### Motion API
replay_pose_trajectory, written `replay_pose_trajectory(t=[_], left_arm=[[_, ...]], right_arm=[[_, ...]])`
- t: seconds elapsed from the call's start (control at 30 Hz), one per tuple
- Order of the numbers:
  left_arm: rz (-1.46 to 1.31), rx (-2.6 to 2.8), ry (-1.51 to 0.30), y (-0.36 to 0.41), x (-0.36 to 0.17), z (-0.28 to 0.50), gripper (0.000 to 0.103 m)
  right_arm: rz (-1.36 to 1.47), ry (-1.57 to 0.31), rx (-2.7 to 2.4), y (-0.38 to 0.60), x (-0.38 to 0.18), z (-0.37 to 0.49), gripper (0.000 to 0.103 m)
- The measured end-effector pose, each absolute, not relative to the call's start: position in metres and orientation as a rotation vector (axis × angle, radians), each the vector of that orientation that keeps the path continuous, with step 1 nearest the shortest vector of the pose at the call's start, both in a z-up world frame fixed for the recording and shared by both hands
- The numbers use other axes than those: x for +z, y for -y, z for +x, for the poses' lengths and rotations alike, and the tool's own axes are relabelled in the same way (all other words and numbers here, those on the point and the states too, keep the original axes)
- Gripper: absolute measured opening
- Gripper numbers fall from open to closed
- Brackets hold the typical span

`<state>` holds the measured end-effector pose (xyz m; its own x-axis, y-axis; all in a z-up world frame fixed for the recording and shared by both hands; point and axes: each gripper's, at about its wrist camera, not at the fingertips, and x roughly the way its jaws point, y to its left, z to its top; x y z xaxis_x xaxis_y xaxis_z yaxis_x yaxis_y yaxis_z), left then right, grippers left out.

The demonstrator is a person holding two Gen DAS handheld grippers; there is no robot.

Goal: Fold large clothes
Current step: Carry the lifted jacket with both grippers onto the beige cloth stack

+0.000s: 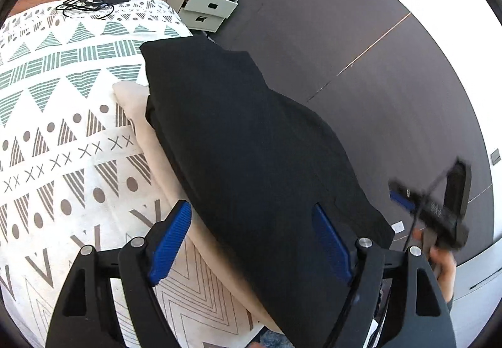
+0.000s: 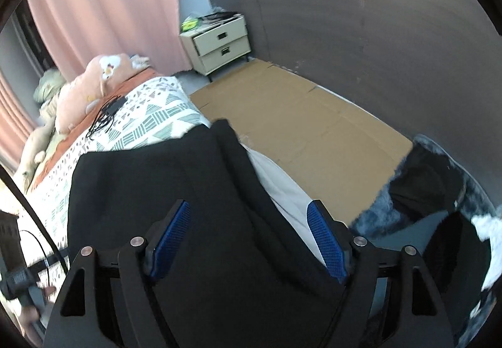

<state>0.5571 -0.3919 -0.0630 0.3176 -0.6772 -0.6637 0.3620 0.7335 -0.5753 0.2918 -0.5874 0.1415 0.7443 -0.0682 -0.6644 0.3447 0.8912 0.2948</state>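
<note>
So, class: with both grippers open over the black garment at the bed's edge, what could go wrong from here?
1. The black garment overhangs the bed edge; a poor pinch might drag it to the floor.
2. The left gripper could also catch the beige cloth beneath.
3. The right gripper is near the left one's cable; it may snag.

Black gripper frames point(image 1: 251, 254) — ribbed blue fingers point(image 1: 171, 243), silver screws

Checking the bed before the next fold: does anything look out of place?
A tangle of black cables with an adapter lies on the patterned bedspread near the pillows. The black garment overhangs the bed's edge, resting askew on a beige garment.
</note>
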Motion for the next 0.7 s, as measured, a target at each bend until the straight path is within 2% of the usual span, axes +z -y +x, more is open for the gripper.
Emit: replay_pose_trajectory(t=[0.2, 0.33, 0.7], left_arm=[[-0.342, -0.700, -1.053, 0.393, -0.068, 0.549, 0.080], [-0.331, -0.710, -1.050, 0.395, -0.072, 0.544, 0.080], [-0.314, -0.762, -1.071, 0.418, -0.104, 0.531, 0.080]], right_arm=[[0.560, -0.679, -0.254, 0.592, 0.107, 0.209, 0.076], [0.698, -0.580, -0.279, 0.597, 0.096, 0.161, 0.076], [1.001, -0.520, -0.101, 0.581, 0.040, 0.160, 0.076]])
